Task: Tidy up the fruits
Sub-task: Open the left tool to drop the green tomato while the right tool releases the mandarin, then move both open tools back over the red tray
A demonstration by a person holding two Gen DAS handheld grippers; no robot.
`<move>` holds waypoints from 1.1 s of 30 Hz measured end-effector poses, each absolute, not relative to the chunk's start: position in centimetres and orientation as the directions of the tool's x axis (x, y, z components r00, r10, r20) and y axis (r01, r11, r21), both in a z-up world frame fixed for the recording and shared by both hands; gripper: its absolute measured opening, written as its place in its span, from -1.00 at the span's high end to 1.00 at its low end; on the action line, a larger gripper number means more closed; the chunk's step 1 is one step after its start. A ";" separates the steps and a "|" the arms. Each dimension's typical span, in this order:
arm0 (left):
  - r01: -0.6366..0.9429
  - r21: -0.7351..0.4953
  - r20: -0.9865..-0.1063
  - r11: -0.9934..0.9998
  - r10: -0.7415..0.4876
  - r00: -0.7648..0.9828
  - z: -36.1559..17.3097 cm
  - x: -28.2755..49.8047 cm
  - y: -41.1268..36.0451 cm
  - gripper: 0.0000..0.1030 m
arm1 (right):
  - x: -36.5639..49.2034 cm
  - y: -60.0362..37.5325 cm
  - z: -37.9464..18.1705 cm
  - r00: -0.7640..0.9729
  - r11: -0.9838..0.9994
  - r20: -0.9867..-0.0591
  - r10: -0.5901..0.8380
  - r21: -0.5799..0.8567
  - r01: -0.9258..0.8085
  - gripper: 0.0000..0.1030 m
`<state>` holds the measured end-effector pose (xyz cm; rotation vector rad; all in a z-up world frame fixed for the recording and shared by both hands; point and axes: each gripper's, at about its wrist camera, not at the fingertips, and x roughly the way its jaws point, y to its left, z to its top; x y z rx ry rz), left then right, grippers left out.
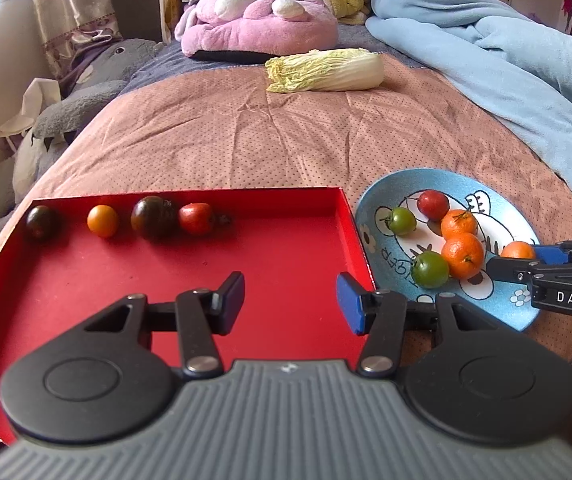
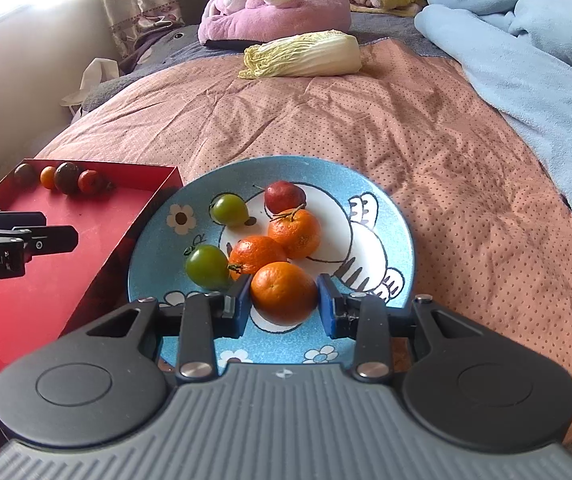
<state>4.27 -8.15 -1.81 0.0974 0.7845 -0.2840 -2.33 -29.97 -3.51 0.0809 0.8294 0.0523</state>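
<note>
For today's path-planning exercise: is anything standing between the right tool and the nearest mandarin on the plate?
Nothing visible does. The right tool already has a finger on each side of the nearest mandarin on the blue plate. A green tomato sits just left of the left finger.

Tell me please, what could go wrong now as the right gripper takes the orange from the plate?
The right gripper brackets the nearest orange, whose neighbours touch it: a second orange and a green tomato by the left finger could get nudged and roll. The plate sits on a soft quilt, so pressing down may tilt it.
</note>
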 end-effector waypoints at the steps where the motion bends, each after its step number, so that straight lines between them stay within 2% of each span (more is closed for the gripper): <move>1: 0.280 -0.023 -0.708 0.960 -0.213 0.673 -1.7 4.4 -7.9 -0.04 | -2.3 -29.9 -3.4 0.679 0.996 -0.731 0.074 0.091 -0.010 0.22; 7: 0.242 -0.023 -0.707 0.970 -0.187 0.683 -1.4 5.6 -6.5 -0.04 | -1.8 -29.2 -2.8 0.686 0.995 -0.723 0.087 0.098 -0.024 0.20; 11: 0.220 -0.026 -0.703 0.975 -0.174 0.689 -1.1 6.3 -5.4 -0.04 | -1.6 -28.4 -2.1 0.702 0.996 -0.708 0.080 0.076 -0.037 -0.01; 19: 0.183 -0.038 -0.707 0.982 -0.156 0.689 -1.2 7.1 -4.1 -0.04 | -1.4 -27.3 -0.5 0.715 0.994 -0.691 0.108 0.083 -0.069 -0.02; 33: 0.119 -0.040 -0.712 0.992 -0.112 0.693 -1.0 8.8 -1.2 -0.04 | 1.3 -17.9 1.0 0.682 0.949 -0.671 0.291 0.113 -0.294 -0.02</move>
